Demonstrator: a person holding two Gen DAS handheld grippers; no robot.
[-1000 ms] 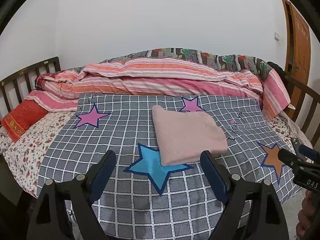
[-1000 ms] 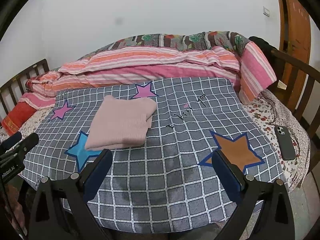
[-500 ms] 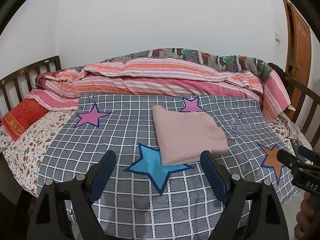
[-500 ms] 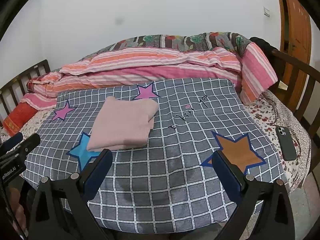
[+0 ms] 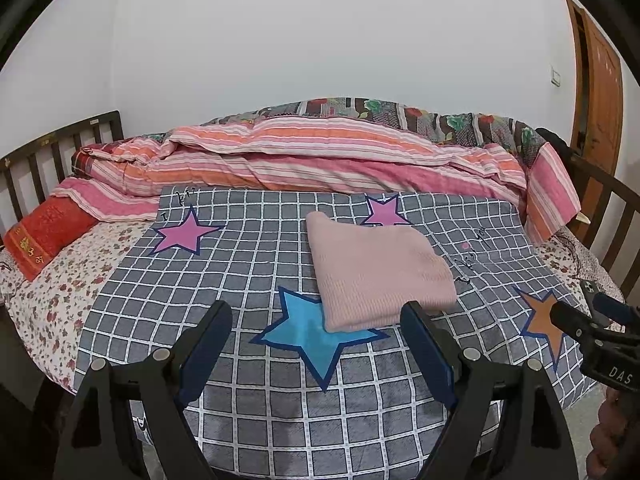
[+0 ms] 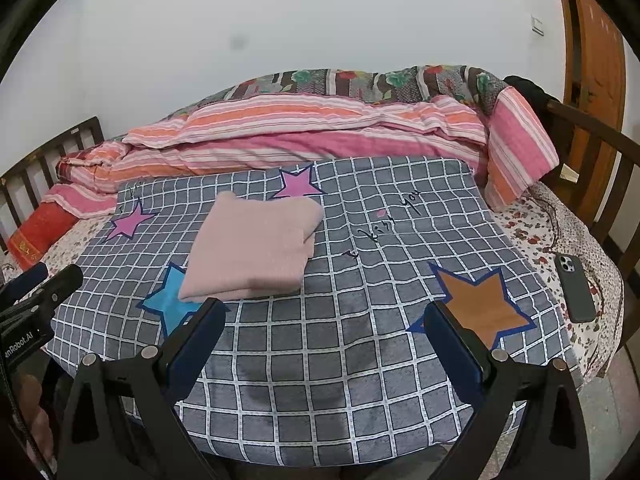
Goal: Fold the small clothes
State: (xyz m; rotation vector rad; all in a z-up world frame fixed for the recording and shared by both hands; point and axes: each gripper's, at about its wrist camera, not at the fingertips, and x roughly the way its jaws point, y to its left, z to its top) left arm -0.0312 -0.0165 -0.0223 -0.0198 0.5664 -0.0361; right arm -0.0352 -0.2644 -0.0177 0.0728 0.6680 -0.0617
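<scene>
A pink knitted garment [image 5: 376, 268] lies folded into a neat rectangle on the grey checked star blanket [image 5: 240, 264], partly over a blue star. It also shows in the right wrist view [image 6: 256, 248]. My left gripper [image 5: 320, 344] is open and empty, held back from the garment's near edge. My right gripper [image 6: 324, 336] is open and empty, over the blanket's front part, to the right of the garment. Each gripper shows at the edge of the other's view.
A striped pink and orange quilt [image 5: 320, 160] is bunched along the wall side. A red pillow [image 5: 44, 232] lies at the left by the wooden headboard. A dark phone [image 6: 574, 288] lies on the floral sheet at the right. A wooden bed rail [image 6: 592, 140] and door stand right.
Both grippers have drawn back slightly from the bed and stay open. The folded garment has not moved.
</scene>
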